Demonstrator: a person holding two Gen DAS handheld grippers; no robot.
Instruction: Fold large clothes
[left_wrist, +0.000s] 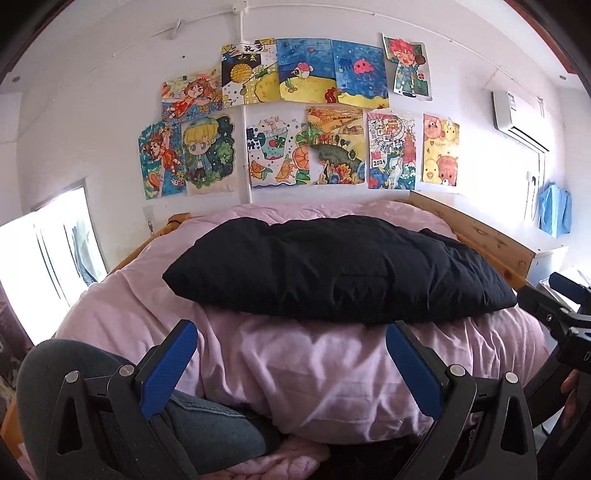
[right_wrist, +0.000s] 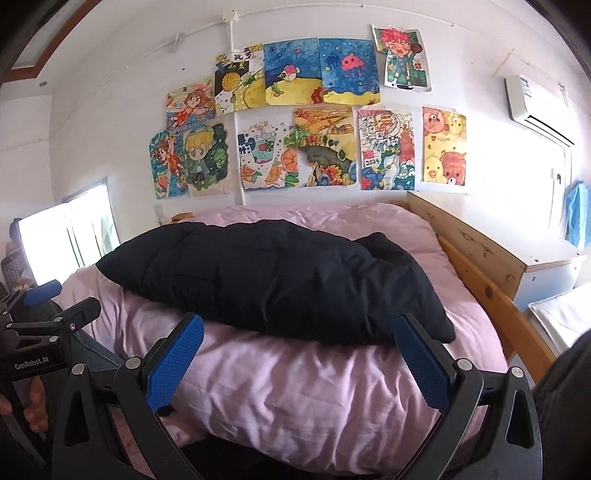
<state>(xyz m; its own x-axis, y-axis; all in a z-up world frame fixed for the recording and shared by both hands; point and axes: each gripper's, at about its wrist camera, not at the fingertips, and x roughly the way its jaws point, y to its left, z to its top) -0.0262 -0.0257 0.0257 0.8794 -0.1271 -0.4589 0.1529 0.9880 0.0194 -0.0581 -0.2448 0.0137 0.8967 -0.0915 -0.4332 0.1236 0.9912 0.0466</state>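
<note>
The black padded garment (left_wrist: 332, 269) lies bundled on the pink duvet (left_wrist: 306, 369); both grippers, left (left_wrist: 291, 363) and right (right_wrist: 299, 360), hover before it, spread and empty. Folding looks done or unstarted; next needs an edge grasp.

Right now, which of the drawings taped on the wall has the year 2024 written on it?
The bottom-row drawing with the red pagoda tower, second from the right beside the yellow pig-and-chick drawing; no other shows a year.

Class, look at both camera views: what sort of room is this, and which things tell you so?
Most likely a child's bedroom: a wooden-framed bed with a pink duvet, and colourful hand-drawn pictures taped to the wall above it.
</note>
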